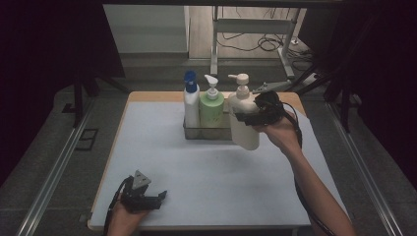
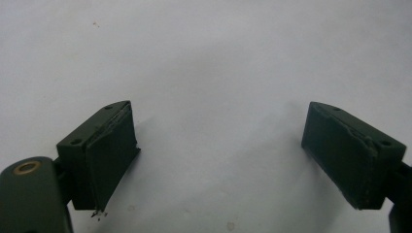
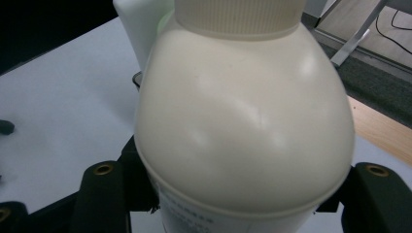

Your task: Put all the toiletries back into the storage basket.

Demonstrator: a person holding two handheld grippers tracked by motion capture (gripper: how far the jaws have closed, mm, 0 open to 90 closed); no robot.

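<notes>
— So, where is the cream pump bottle [image 1: 244,120] now?

— Clamped in the jaws of the right gripper [image 1: 252,117], at the right end of the metal tray [image 1: 206,132], far side of the bench [image 1: 206,187]. Its base hangs in front of the tray's right corner.

— What stands in the tray?

— 2 bottles: a white bottle with a blue cap [image 1: 191,101] on the left, a green pump bottle [image 1: 212,105] beside it.

— And the left gripper [image 1: 147,199]?

— Resting near the bench's near-left corner, jaws wide apart, nothing between them.
</notes>
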